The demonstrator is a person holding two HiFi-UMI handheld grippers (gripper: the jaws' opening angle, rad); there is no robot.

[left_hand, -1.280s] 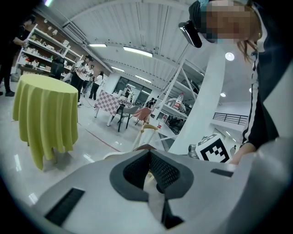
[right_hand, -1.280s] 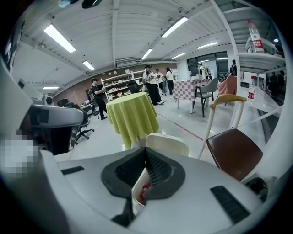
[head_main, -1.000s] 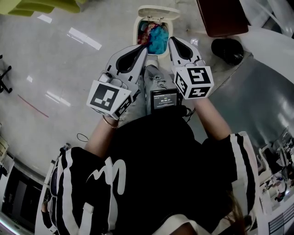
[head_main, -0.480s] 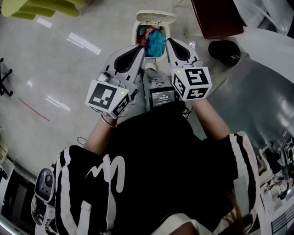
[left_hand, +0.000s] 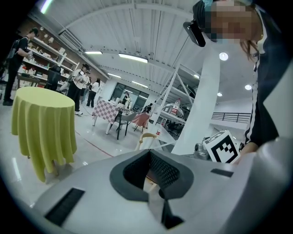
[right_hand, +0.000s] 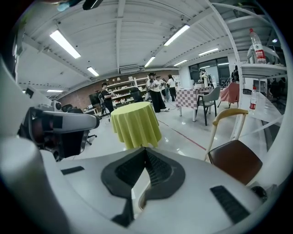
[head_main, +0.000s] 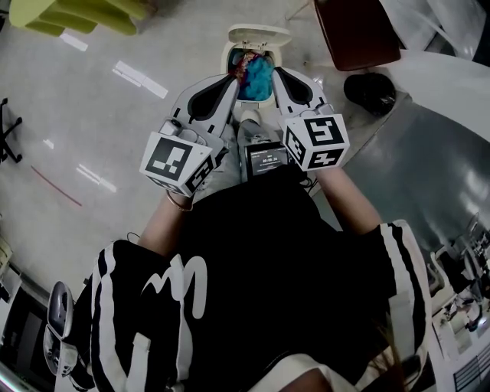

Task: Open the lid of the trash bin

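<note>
The white trash bin (head_main: 227,55) stands on the floor at the top of the head view. Its lid (head_main: 260,34) is tipped up and back, and blue and red rubbish (head_main: 258,75) shows inside. My left gripper (head_main: 230,79) points at the bin's near left rim, jaws together, nothing held. My right gripper (head_main: 277,73) points at the near right rim, also shut and empty. In the left gripper view the left gripper (left_hand: 149,153) has its pads meeting at the tips. The right gripper (right_hand: 145,151) in its own view looks the same. Neither of those two views shows the bin.
A grey shoe (head_main: 250,119) reaches towards the bin's base between the grippers. A brown chair (head_main: 356,31) and a black object (head_main: 371,90) stand at the right of the bin. A yellow-green clothed table (head_main: 76,11) is far left. People stand in the background hall.
Both grippers have edged a little nearer the bin, and the bin sits slightly higher in the head view. The lid stays up.
</note>
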